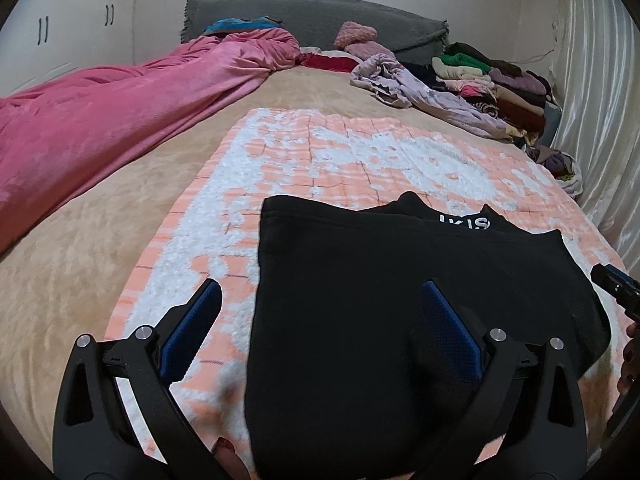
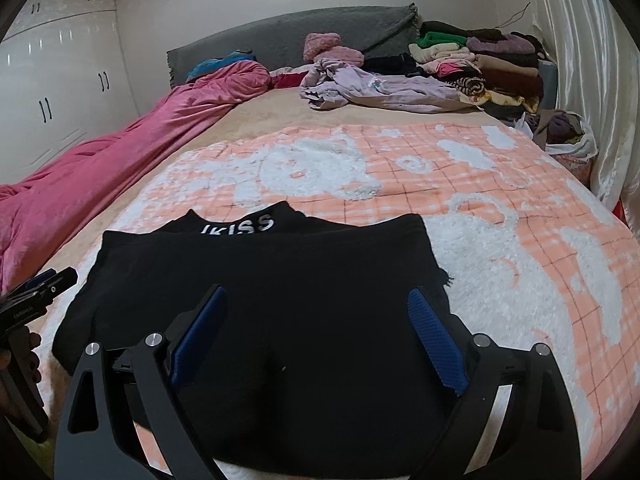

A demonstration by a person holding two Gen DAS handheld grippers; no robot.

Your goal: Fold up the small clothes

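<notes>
Two grippers hover over one black garment that lies folded on the orange-and-white blanket near the front edge of the bed. The left gripper has its blue pads spread wide, one over the blanket beside the cloth and one above the cloth itself, clamping nothing. The right gripper is just as wide apart above the garment's near part, also with nothing pinched between its pads.

The garment's top layer is doubled over towards the far side, leaving a strip with white lettering showing beyond the fold edge. It probably sits on the flat blanket because that gives a smooth, clear surface for folding, well apart from the loose lilac clothes and the stack of folded clothes by the headboard. A pink duvet is bunched along the other side, out of the way.

With both grippers apart and off the cloth, this fold looks finished; another fold or a move to the stack seems the likely follow-up.
</notes>
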